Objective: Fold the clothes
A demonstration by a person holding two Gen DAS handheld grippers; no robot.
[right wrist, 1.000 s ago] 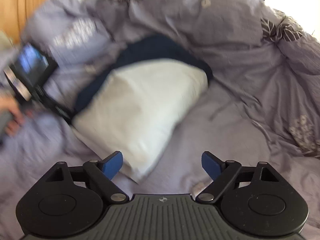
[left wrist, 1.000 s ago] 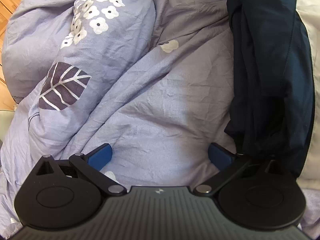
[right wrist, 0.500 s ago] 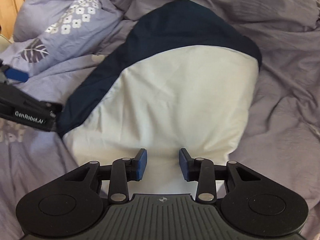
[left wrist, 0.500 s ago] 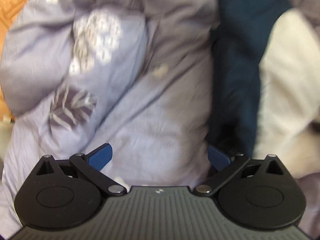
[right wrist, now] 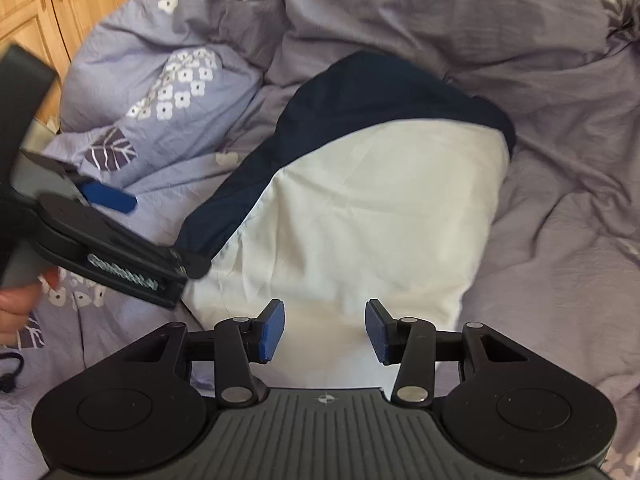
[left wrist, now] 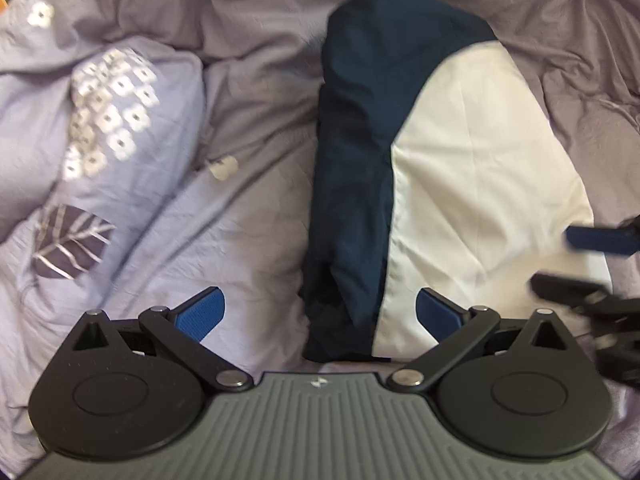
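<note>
— Where is the garment?

— The folded garment [right wrist: 372,208] lies on the rumpled lilac duvet [right wrist: 560,160], a cream panel on top with a navy layer showing along its far end and its left edge. Seen from my left side, the same piece [left wrist: 472,184] sits to the right of centre, navy strip on the left, cream on the right.

— And your right gripper?

— My right gripper [right wrist: 325,330] hangs over the near end of the cream panel. Its jaws have just been parting again after a squeeze; they stand about halfway apart now, cloth lying under the gap, and the blue pads [right wrist: 272,330] do not press on anything.

— The left?

— My left gripper [left wrist: 318,314] has its jaws spread wide, nothing in them. The garment's near navy corner lies below the gap, nearer the right-hand pad, with bare duvet under the left-hand one.

— Anything else close by?

— A duvet fold printed with white flowers [right wrist: 176,88] and a dark leaf [right wrist: 112,154] bulges to the left of the garment. A hand [right wrist: 16,308] at the left edge grips the left tool's handle.
</note>
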